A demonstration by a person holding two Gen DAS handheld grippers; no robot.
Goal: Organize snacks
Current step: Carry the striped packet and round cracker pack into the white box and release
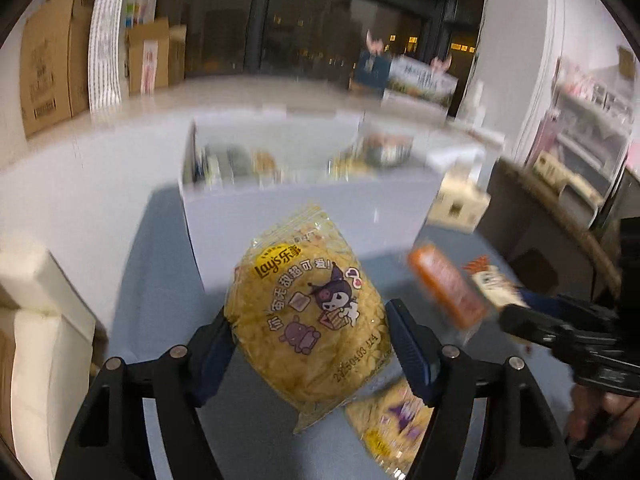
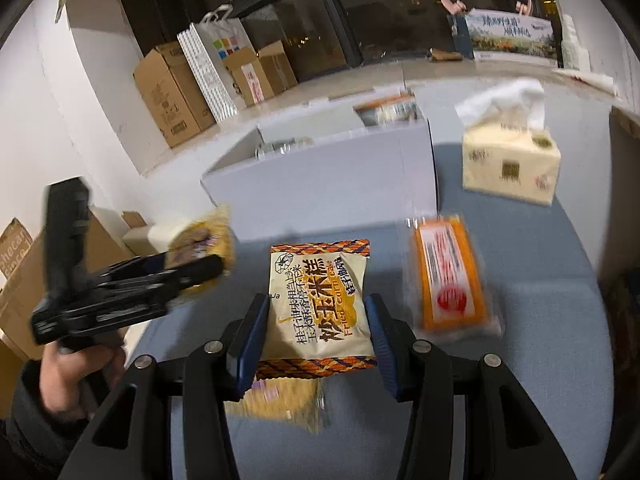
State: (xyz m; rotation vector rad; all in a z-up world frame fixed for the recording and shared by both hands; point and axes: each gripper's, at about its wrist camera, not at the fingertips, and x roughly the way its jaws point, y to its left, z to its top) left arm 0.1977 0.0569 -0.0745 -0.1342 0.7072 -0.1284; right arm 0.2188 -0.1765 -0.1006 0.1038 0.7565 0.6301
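Note:
My left gripper point(image 1: 310, 340) is shut on a yellow Lay's chip bag point(image 1: 308, 300), its blue pads pressing the bag's two sides and holding it above the table. The right wrist view shows this same bag point(image 2: 204, 236) at the left gripper's point(image 2: 208, 272) tip. My right gripper point(image 2: 316, 332) is shut on a cream and orange fried corn cake packet point(image 2: 320, 304), which stands upright between the pads. A second yellow chip bag point(image 2: 280, 400) lies on the table under it. An orange snack packet point(image 2: 452, 276) lies flat to the right.
An open white box point(image 2: 320, 176) with several snacks inside stands just behind both grippers on the blue-grey table point(image 1: 160, 280). A tissue pack point(image 2: 508, 164) sits at the back right. Cardboard boxes point(image 2: 168, 96) and a paper bag line the far wall. A hand point(image 2: 68, 368) grips the left tool.

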